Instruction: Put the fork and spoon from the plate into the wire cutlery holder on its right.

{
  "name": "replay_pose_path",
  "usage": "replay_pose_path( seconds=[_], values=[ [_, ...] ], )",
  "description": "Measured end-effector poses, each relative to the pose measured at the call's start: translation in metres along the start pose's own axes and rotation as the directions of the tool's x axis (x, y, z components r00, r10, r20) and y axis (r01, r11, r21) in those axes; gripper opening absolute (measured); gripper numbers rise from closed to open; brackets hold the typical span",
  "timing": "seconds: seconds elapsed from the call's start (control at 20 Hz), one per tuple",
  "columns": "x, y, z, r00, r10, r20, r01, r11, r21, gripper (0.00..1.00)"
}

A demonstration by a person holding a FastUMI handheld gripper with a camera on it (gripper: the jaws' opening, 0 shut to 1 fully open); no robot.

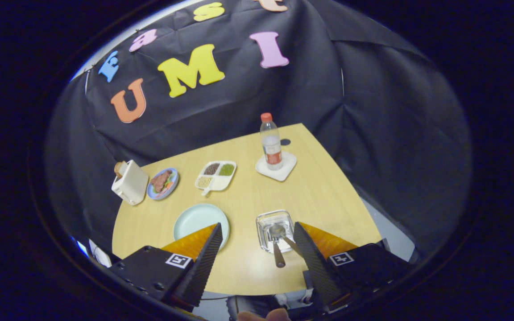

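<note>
Two utensils, the spoon (277,232) and the fork (292,244), stood inside the wire cutlery holder (275,231), their handles leaning out toward the camera at about 6 o'clock from the holder. The claw (257,236) hung above the worktop (328,196) with its fingers spread wide and nothing between them; the holder lay just inside the right finger, and the pale round plate (196,218), bare, lay at 9 o'clock from the holder, partly behind the left finger's tip. Beyond the plate, at 12 o'clock, sat a divided tray (216,175) of grains and seeds, with a small dish of food (162,183) and a toaster (129,182) off at 9 o'clock from it. A water bottle (271,141) stood upright on a white coaster (276,166) at 12 o'clock from the holder.
</note>
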State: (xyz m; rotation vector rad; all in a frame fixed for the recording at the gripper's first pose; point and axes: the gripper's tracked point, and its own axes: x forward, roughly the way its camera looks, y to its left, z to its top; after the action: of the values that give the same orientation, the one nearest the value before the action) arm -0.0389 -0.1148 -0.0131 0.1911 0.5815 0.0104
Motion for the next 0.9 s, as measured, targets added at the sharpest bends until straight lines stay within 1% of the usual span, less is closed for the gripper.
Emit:
replay_pose_path(
  seconds=[0.1,0.2,0.35,0.5,0.6,0.85,0.9],
  values=[
    [-0.006,0.012,0.015,0.990,-0.005,0.138,0.013,0.998,-0.054,0.95],
    [-0.014,0.033,0.019,0.973,0.014,0.231,0.006,0.996,-0.089,0.96],
    [-0.024,0.068,0.008,0.953,0.068,0.294,-0.038,0.993,-0.108,0.96],
    [-0.030,0.094,0.000,0.925,0.095,0.368,-0.050,0.990,-0.130,0.96],
    [-0.031,0.109,-0.005,0.913,0.112,0.393,-0.068,0.990,-0.125,0.96],
    [-0.024,0.130,-0.009,0.875,0.108,0.472,-0.046,0.989,-0.141,0.96],
    [-0.022,0.138,-0.012,0.870,0.124,0.476,-0.055,0.986,-0.155,0.96]
  ],
)
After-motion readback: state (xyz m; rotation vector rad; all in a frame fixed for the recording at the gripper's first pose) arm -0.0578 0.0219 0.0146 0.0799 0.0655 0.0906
